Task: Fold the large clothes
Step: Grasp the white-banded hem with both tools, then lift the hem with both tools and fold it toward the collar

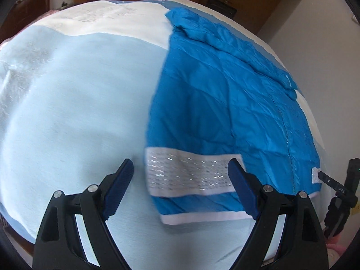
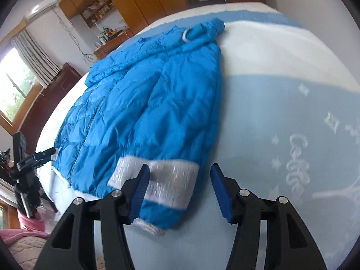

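A bright blue puffer jacket [image 1: 225, 90] lies flat, zip side up, on a bed with a light blue and white blanket [image 1: 78, 112]. One sleeve is folded over its front; a white sparkly band [image 1: 191, 175] crosses that sleeve near the cuff. My left gripper [image 1: 181, 164] hangs open just over this band, with nothing pinched. In the right wrist view the jacket [image 2: 146, 101] shows its other folded sleeve with a matching band [image 2: 166, 180]. My right gripper [image 2: 180, 168] is open above that band's right end, its pads off the cloth. The hood lies at the far end.
The blanket [image 2: 270, 135] stretches bare to the right of the jacket. Wooden cabinets [image 2: 146, 0] and a window [image 2: 15, 83] stand beyond the bed. A dark headboard [image 2: 45, 103] and pink bedding [image 2: 24, 236] lie at the left. A white wall [image 1: 315, 33] borders the bed.
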`<state>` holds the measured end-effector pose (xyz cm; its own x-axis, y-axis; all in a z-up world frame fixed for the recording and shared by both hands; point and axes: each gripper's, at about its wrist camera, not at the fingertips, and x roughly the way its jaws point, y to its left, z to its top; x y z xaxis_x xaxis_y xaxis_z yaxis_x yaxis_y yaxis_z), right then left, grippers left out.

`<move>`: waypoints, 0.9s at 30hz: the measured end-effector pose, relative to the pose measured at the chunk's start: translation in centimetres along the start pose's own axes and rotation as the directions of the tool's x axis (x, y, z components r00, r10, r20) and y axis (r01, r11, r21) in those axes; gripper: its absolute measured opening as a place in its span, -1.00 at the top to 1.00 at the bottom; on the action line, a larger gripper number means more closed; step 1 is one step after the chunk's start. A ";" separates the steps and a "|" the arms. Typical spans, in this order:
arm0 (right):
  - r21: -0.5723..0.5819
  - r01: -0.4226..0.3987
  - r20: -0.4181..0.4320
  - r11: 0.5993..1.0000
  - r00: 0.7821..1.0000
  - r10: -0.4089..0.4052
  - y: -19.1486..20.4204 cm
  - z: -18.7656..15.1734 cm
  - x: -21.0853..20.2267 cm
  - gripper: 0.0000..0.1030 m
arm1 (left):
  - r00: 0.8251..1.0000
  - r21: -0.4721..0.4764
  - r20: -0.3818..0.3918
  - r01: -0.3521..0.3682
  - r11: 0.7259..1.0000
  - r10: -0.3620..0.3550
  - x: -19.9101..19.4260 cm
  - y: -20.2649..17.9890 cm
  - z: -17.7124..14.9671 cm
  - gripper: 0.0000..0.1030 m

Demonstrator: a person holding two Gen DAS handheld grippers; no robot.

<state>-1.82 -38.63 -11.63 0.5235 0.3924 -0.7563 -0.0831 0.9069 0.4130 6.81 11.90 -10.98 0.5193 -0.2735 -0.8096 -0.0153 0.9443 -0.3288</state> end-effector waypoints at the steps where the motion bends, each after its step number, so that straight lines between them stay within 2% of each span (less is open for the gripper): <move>1: 0.010 -0.012 -0.002 1.000 1.000 0.012 -0.1 -0.2 0.1 -0.12 | 1.000 0.000 -0.001 0.002 1.000 -0.002 0.1 -0.2 -0.2 -0.63; 2: 0.011 -0.014 0.003 1.000 1.000 0.014 0.0 -0.4 0.2 -0.12 | 1.000 0.004 -0.001 0.004 1.000 -0.004 0.2 -0.5 -0.2 -0.62; 4: 0.005 -0.002 0.014 1.000 1.000 0.002 0.3 -0.6 0.3 -0.10 | 1.000 0.006 -0.008 0.024 1.000 -0.023 0.3 -1.1 -0.4 -0.44; 5: 0.003 -0.009 0.017 1.000 1.000 0.009 0.5 -0.7 0.5 -0.01 | 1.000 0.005 -0.010 0.026 1.000 -0.026 0.3 -1.3 -0.4 -0.40; 8: -0.011 -0.022 0.018 1.000 1.000 0.023 0.9 -0.8 0.9 0.27 | 1.000 0.002 -0.010 0.003 1.000 -0.003 0.4 -1.6 -0.5 -0.13; 9: -0.013 -0.027 0.017 1.000 0.999 0.028 0.9 -0.8 1.1 0.31 | 1.000 -0.011 -0.009 0.002 1.000 -0.002 0.4 -1.4 -0.4 0.11; 10: -0.006 -0.034 0.017 0.999 0.999 0.034 0.8 -0.8 1.1 0.44 | 1.000 -0.030 -0.007 -0.003 1.000 0.002 0.3 -1.2 -0.4 0.37; 11: 0.006 -0.054 0.013 0.999 0.998 0.054 0.7 -0.7 1.2 0.56 | 1.000 -0.042 -0.006 0.003 0.999 -0.003 0.2 -0.9 -0.4 0.44; 12: 0.009 -0.063 0.012 0.998 0.998 0.063 0.6 -0.6 1.2 0.60 | 1.000 -0.055 -0.001 0.013 0.998 -0.013 0.0 -0.7 -0.3 0.62; 13: 0.007 -0.068 0.015 0.998 0.998 0.068 0.6 -0.6 1.0 0.67 | 1.000 -0.062 0.006 0.022 0.998 -0.022 -0.3 -0.6 -0.3 0.68; 17: -0.049 -0.078 0.057 0.996 0.995 0.081 1.6 -0.7 -0.7 0.77 | 0.997 -0.071 0.046 0.060 0.996 -0.057 -1.8 -0.4 -0.1 0.76; 22: -0.100 -0.184 0.049 0.978 0.981 0.190 2.7 -1.8 -2.8 0.78 | 0.990 -0.092 0.114 0.093 0.991 -0.082 -4.7 0.7 -0.1 0.77; 27: -0.154 -0.141 0.006 0.978 0.990 0.144 3.3 -3.4 -2.4 0.78 | 0.995 -0.087 0.089 0.059 0.994 -0.052 -4.2 1.2 -0.8 0.76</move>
<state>-6.25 -36.03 -10.20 0.5116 0.5175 -0.6859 -0.2855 0.8553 0.4323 3.90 14.05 -8.39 0.5936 -0.3045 -0.7449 -0.0584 0.9069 -0.4173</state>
